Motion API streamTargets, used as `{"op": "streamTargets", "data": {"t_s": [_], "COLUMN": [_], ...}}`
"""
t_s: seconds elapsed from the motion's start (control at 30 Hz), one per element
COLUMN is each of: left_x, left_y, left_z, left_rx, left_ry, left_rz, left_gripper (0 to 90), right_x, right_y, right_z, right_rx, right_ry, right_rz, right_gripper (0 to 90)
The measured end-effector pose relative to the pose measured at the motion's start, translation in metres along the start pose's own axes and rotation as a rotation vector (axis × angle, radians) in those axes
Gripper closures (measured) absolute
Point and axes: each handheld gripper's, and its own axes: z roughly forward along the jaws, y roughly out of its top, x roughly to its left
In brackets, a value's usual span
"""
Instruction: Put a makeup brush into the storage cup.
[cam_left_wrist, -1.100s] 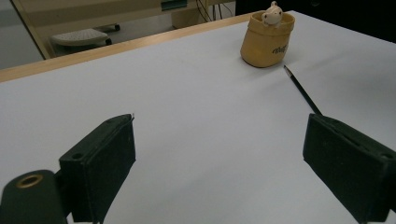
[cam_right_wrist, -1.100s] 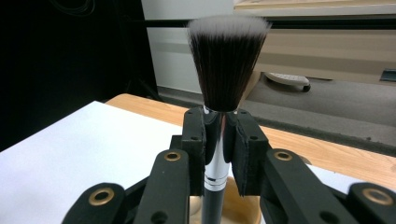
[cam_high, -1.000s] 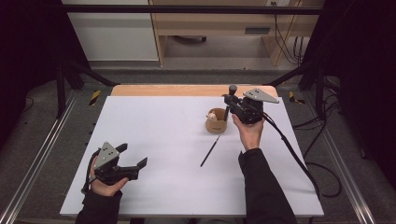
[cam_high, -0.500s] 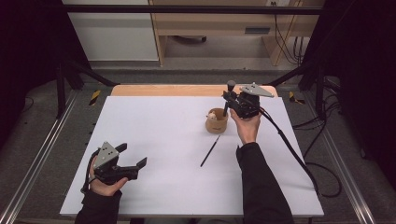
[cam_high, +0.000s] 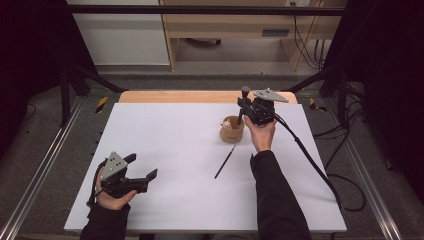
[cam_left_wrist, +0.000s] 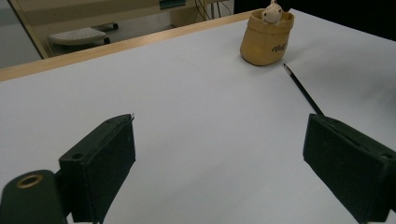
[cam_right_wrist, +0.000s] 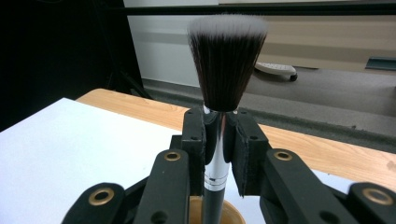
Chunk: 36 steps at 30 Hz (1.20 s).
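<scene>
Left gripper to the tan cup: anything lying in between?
Nothing: bare white table from the left gripper to the tan cup in the high view. The thin black pencil lies off to the side.

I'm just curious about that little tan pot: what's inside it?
A small pale figure peeks over the rim of the tan pot. The makeup brush, clamped in the right gripper, points its handle down into it. The pot's bottom is hidden.
</scene>
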Motion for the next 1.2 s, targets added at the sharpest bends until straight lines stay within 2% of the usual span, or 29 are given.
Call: {"op": "streamTargets", "data": {"t_s": [0.33, 1.2], "left_x": [0.000, 0.000], "left_y": [0.000, 0.000], "left_z": [0.000, 0.000], "left_rx": [-0.001, 0.004], "left_ry": [-0.001, -0.003], "left_rz": [0.000, 0.009], "left_gripper": [8.7, 8.6], "right_x": [0.000, 0.000], "right_y": [-0.008, -0.032], "right_z": [0.011, 0.025], "right_rx": [0.028, 0.116], "right_ry": [-0.004, -0.012], "right_rz": [-0.010, 0.013], "right_gripper": [77.2, 77.2]}}
